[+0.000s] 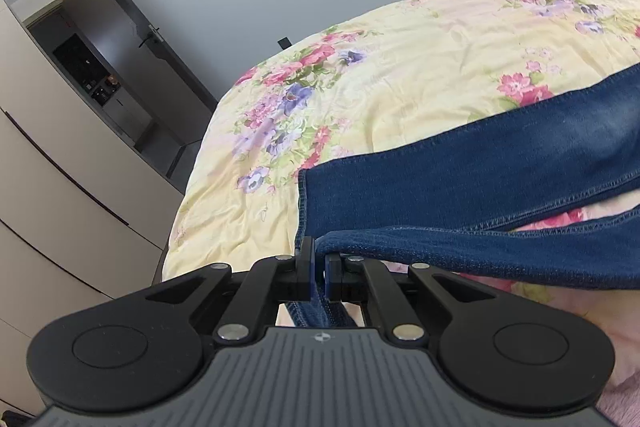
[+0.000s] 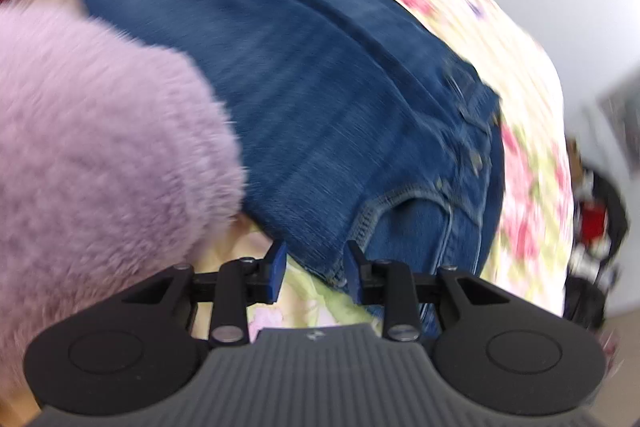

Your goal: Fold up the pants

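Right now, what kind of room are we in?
Most likely a bedroom: jeans lie on a bed with a floral bedspread, beside pale wardrobe doors and a dark door in a plain wall.

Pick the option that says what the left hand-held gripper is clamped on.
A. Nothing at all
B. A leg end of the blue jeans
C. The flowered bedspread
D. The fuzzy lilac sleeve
B: in the left wrist view the left hand-held gripper has its jaws closed on blue denim at a leg end of the jeans, lifted above the flowered bedspread.
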### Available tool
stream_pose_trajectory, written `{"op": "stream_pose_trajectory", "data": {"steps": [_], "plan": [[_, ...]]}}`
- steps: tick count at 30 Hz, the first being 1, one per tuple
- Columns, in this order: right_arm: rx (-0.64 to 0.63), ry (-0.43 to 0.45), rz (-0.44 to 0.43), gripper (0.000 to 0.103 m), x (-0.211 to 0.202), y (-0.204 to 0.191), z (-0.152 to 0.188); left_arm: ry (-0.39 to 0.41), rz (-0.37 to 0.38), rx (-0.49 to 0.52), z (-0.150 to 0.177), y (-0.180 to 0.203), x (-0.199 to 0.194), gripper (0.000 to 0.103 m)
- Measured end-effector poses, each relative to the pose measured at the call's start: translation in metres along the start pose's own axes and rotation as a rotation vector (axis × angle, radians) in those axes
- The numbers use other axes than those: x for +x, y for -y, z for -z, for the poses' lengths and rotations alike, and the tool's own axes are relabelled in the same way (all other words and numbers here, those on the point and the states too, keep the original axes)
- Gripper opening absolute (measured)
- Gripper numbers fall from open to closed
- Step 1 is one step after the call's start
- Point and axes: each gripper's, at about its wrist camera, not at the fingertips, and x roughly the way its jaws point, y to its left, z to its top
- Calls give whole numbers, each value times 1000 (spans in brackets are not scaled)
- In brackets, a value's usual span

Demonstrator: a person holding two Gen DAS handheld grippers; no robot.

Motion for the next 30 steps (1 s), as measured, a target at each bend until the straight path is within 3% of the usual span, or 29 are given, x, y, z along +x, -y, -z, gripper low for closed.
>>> {"op": "stream_pose_trajectory", "data": {"steps": [5,14,20,24,30], "plan": [[-139,-23,-6,27,16,-10,3,-22,-23,-16,-13,4,3,4],[-262,-42,43,26,51,-31,8,-28,-29,-44,-18,0,3,4],[-178,-10,62,9,36,-17,3,-42,-20,-76,-16,-5,11,4],[-103,30,65,3,10,-2,-2,-55,-12,-96,-12,-10,18,4],[61,171,191,2,-30,40,-33,-98,-14,-145,-8,-21,33,4]]}}
